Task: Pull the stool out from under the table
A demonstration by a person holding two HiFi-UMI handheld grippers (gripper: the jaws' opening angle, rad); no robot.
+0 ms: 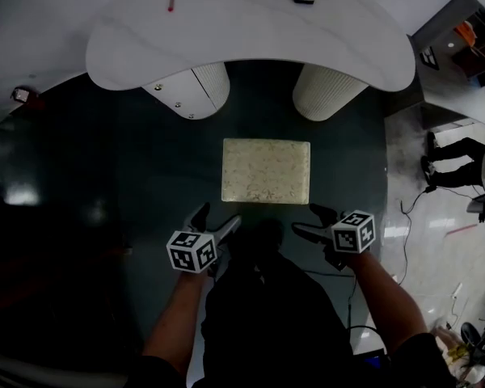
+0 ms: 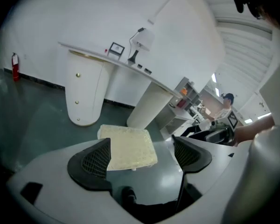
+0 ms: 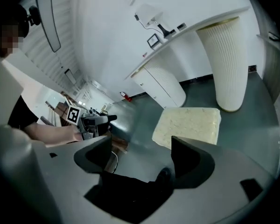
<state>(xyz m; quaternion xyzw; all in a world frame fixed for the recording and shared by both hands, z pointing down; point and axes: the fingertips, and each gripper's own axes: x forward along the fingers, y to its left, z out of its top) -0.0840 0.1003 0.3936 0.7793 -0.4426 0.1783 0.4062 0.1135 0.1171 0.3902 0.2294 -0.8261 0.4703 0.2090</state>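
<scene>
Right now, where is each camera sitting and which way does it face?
Head view: on the person's head, facing steeply down at stool and table; forearms, left tongs and right tongs show.
Left gripper view: rides the left tongs, looks along its open jaws at the stool.
Right gripper view: rides the right tongs, looks along its open jaws at the stool.
Shared: all show stool and table.

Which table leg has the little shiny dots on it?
The left leg in the head view. Its flat white face carries small round studs. The right leg is ribbed and shows none.
</scene>
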